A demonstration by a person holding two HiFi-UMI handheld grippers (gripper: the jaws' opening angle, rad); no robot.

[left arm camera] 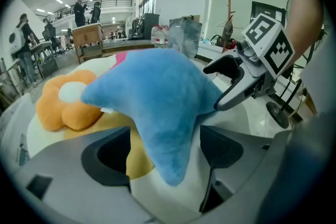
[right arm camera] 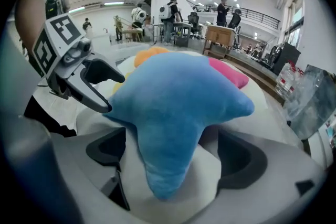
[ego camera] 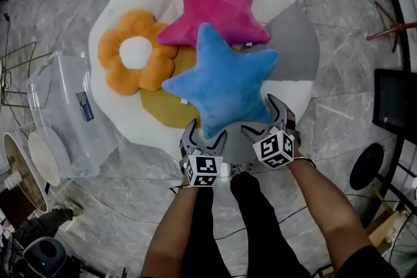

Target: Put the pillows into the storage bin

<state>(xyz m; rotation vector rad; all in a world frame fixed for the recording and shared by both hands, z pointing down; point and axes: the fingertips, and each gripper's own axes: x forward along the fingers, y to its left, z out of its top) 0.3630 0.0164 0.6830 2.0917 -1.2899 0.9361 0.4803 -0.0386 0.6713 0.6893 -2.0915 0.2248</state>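
A blue star pillow (ego camera: 225, 78) lies on top of a pile on a white round cushion (ego camera: 287, 84), over a pink star pillow (ego camera: 218, 6), an orange flower pillow (ego camera: 133, 52) and a yellow round pillow (ego camera: 163, 107). My left gripper (ego camera: 205, 135) stands at the blue star's near point, which hangs between its open jaws (left arm camera: 164, 157) with a gap on each side. My right gripper (ego camera: 264, 117) is at the star's right arm; that arm (right arm camera: 168, 113) lies between its wide-open jaws (right arm camera: 173, 160), and the pads stand off it. The clear storage bin (ego camera: 65, 114) stands on the floor at the left.
Grey marble floor surrounds the cushion. A black monitor-like stand (ego camera: 394, 101) and a round black base (ego camera: 366, 166) are at the right, and wooden stand legs (ego camera: 391, 29) at the far right. Round white plates (ego camera: 39, 156) and a wire frame (ego camera: 16, 75) sit left of the bin.
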